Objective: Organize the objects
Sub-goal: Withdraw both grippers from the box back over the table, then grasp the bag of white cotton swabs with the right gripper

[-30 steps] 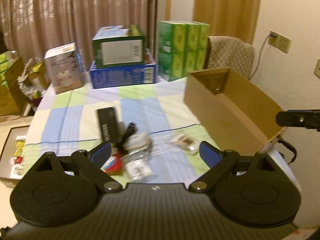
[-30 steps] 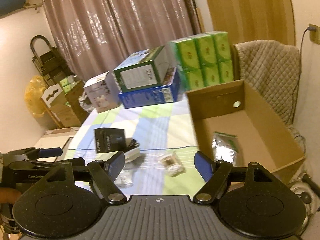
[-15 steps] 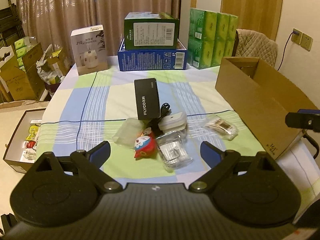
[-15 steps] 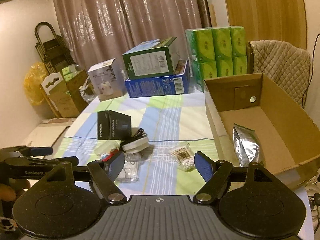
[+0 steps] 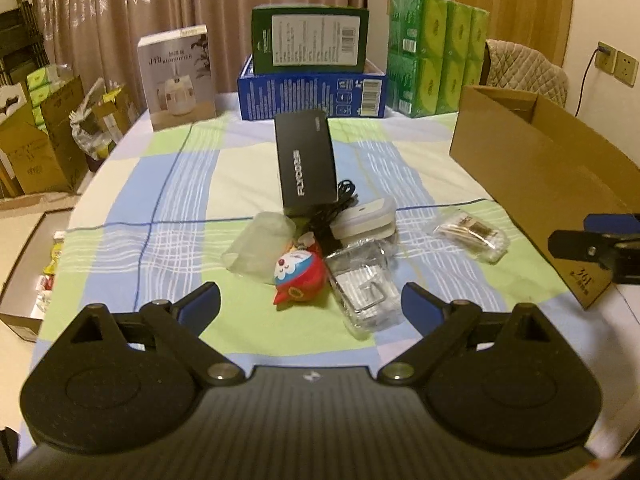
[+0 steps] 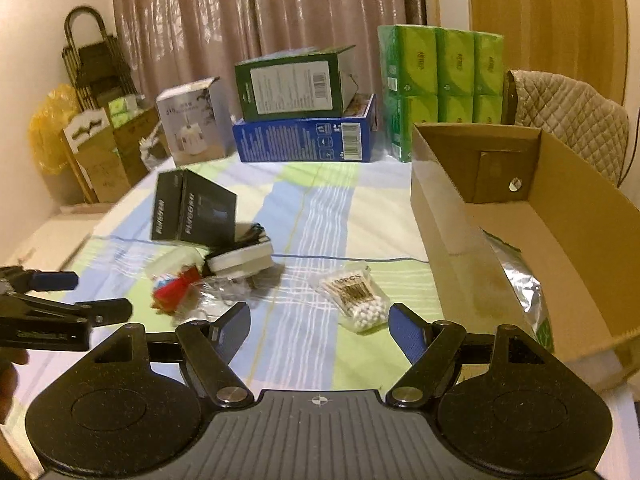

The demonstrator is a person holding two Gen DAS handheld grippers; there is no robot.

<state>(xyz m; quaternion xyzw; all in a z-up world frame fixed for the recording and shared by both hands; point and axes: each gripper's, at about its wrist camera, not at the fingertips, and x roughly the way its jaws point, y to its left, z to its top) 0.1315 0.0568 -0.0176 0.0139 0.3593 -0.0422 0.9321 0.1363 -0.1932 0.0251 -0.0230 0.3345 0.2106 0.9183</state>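
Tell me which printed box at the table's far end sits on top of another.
The dark green box with the white label; it rests on the flat blue box, while the white humidifier box stands alone.

Brown curtains [image 5: 192,12] behind a checked table [image 5: 180,184], quilted chair [image 6: 568,120] at right

Matt cardboard box [image 6: 452,216], crinkled shiny foil pouch [image 6: 520,280], checked cloth tablecloth [image 5: 192,184]

One cardboard box [image 6: 560,216], one black box [image 5: 306,160], one cotton-swab bag [image 6: 354,294], one red toy [image 5: 298,274].
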